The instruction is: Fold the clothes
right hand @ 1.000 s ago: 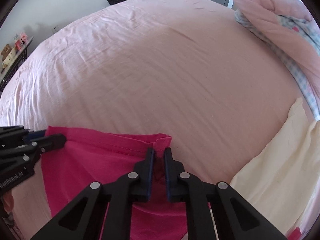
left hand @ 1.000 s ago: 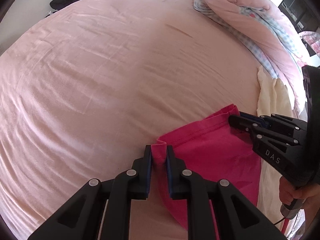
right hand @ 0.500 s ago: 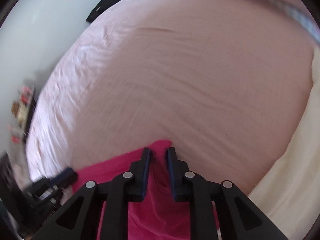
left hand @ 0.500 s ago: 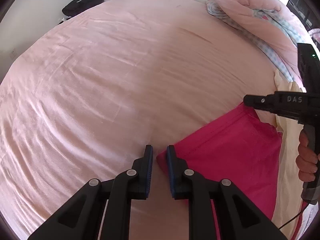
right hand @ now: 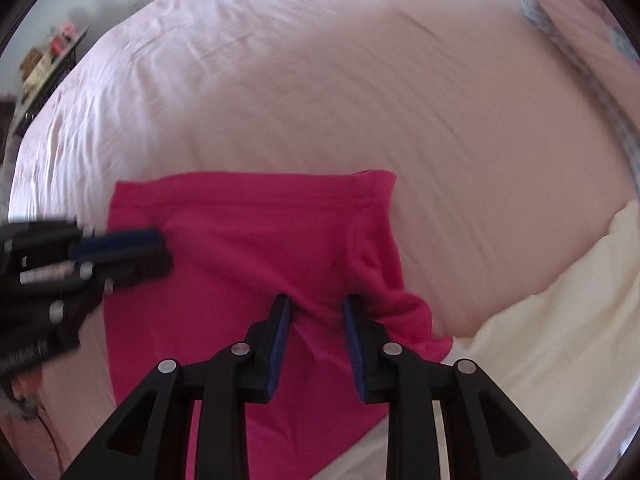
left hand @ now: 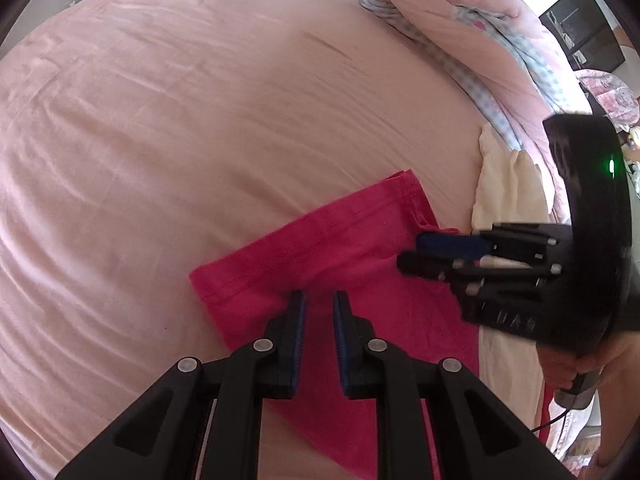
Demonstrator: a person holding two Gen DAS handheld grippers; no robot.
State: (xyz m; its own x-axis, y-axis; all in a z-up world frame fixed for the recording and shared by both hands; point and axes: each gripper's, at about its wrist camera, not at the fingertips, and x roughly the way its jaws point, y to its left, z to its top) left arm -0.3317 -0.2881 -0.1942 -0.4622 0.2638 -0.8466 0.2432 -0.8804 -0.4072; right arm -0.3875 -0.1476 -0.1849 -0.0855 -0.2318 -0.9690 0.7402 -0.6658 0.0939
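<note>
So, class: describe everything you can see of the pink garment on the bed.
The pink garment is bright magenta, soft knit cloth with a stitched hem along its far edge. It lies folded and mostly flat on the pale pink sheet, rumpled at one corner, its near side overlapping cream fabric.

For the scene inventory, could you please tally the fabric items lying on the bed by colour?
Magenta garment: 1
Cream cloth: 1
Pink quilt with checked lining: 1
Total: 3
</note>
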